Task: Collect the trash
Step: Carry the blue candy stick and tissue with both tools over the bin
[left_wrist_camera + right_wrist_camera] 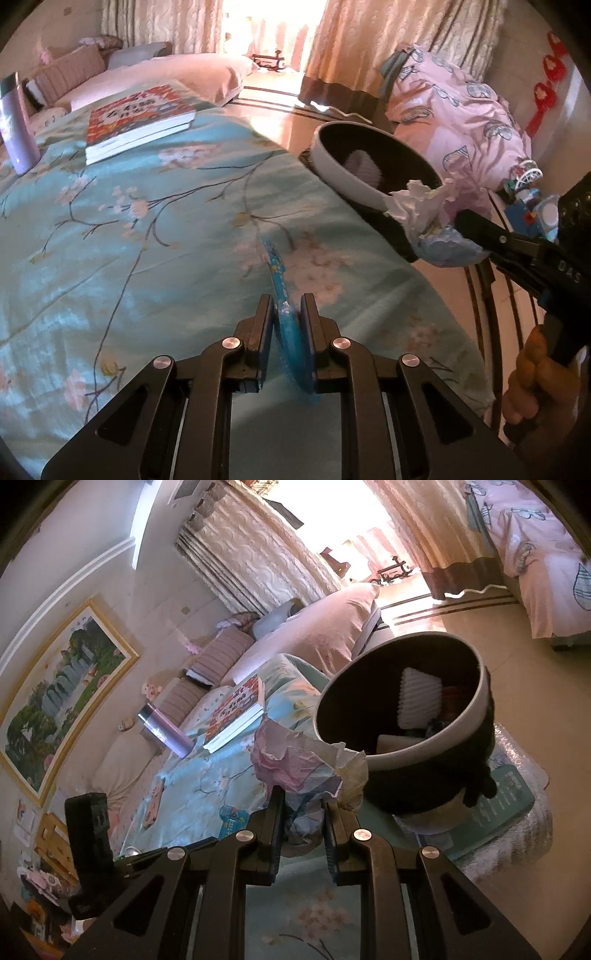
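Note:
My left gripper (287, 301) is shut on a blue plastic wrapper (284, 306) just above the blue floral bedspread (147, 236). My right gripper (301, 797) is shut on a crumpled paper wad (295, 764), held beside the rim of a round trash bin (476, 709) with a dark inside. In the left wrist view the right gripper (461, 225) holds the paper wad (424, 206) at the near rim of the bin (343, 173), beyond the bed's right edge. The bin holds some white ribbed trash (417, 698). The wrapper also shows in the right wrist view (232, 821).
A book (136, 118) and a purple bottle (18, 133) rest on the bed's far left. Pillows (74, 70) lie behind them. A pink quilt (454, 107) is piled across the tiled floor (524, 686). The bin stands on a bubble-wrapped package (517, 812).

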Tool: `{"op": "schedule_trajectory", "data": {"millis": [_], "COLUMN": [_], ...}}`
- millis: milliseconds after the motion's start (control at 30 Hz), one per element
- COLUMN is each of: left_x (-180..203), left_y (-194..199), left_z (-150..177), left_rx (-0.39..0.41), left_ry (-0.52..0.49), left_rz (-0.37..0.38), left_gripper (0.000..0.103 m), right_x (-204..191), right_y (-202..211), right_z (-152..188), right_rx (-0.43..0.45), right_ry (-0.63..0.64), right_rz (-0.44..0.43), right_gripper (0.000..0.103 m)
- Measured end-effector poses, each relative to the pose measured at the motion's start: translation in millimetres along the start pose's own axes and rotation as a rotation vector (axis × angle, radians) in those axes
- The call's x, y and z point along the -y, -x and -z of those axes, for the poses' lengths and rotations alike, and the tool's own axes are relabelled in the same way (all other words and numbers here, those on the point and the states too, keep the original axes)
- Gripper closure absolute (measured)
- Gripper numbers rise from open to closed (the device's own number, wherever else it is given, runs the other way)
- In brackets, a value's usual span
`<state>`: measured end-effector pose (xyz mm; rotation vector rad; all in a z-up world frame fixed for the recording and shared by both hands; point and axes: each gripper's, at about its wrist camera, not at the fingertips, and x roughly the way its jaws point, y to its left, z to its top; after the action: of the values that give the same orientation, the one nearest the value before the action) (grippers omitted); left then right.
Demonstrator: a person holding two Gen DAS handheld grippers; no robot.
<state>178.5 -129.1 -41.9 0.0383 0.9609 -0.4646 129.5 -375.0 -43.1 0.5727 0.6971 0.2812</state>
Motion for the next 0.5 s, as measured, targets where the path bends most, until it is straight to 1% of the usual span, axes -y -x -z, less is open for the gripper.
{"op": "schedule_trajectory", "data": {"millis": [233,500], "left_x": [26,43], "left_y": [6,6], "left_z": [-4,-15], "left_rx": [0.02,0.038], "left_ry": [-0.059,-0.094], "left_rz": [0.0,-0.003], "left_gripper": [0.089,0.089], "right_x": [3,8], "right_y": [8,14], "right_z": [4,7], "right_rx": [0.01,0.014], "right_ry": [-0.003,-0.005], "right_rz": [0.01,0.019], "right_gripper": [0.084,0.084]}}
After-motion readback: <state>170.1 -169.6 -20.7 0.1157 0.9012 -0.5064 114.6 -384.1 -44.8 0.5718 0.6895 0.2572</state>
